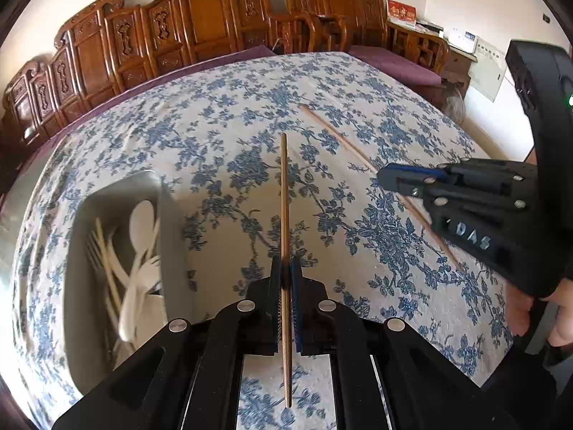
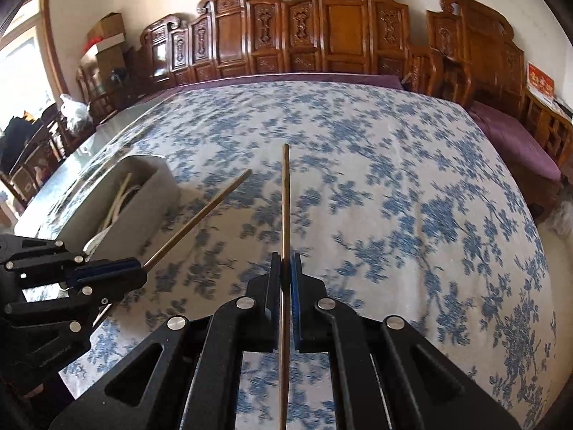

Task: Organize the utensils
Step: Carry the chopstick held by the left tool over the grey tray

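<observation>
Both my jaws clamp a chopstick each, left chopstick [image 1: 284, 215] and right chopstick [image 2: 285, 215], above the wide floral surface [image 2: 394, 179] right of the bin [image 2: 143, 200].

utensils [image 1: 132, 251] in the grey bin [image 1: 172, 222] blurred, partly hidden by its wall

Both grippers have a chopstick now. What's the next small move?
Probably swing the left gripper left over the bin and drop its chopstick among the white utensils. The bin sits on its left; the right gripper holds its own chopstick farther off.
</observation>
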The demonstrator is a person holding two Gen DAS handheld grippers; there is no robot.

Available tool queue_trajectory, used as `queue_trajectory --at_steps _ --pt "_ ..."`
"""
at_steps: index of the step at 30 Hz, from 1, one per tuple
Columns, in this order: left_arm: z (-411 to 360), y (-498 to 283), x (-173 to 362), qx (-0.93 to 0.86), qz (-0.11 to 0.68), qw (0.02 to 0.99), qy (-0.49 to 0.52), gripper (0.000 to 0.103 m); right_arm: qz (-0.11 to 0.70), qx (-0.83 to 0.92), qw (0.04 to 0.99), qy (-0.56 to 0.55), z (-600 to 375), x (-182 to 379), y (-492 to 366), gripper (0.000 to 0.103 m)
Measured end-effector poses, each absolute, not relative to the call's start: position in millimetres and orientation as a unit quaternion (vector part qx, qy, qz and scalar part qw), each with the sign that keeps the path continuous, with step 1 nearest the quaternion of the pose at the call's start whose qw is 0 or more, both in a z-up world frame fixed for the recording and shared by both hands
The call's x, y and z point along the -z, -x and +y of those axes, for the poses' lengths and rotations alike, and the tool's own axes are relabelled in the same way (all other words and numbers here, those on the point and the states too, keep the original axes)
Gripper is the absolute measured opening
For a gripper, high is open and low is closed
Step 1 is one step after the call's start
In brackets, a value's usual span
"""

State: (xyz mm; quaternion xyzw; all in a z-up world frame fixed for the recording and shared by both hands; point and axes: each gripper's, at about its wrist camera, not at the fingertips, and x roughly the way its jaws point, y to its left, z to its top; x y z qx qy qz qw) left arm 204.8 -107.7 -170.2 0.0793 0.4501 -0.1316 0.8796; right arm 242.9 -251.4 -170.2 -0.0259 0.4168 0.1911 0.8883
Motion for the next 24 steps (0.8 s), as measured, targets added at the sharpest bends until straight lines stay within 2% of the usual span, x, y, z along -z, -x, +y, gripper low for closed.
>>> queue_trajectory --at_steps 14,24 --pt "-61.3 -189.4 134.8 0.112 0.426 0.896 -0.059 0.004 0.412 -0.21 0.886 0.038 -225.0 165.0 -230.6 0.006" --pt "-21.2 -187.1 129.6 0.089 0.425 0.9 -0.047 0.004 0.389 -0.231 0.891 0.031 -205.1 145.3 -211.5 0.006"
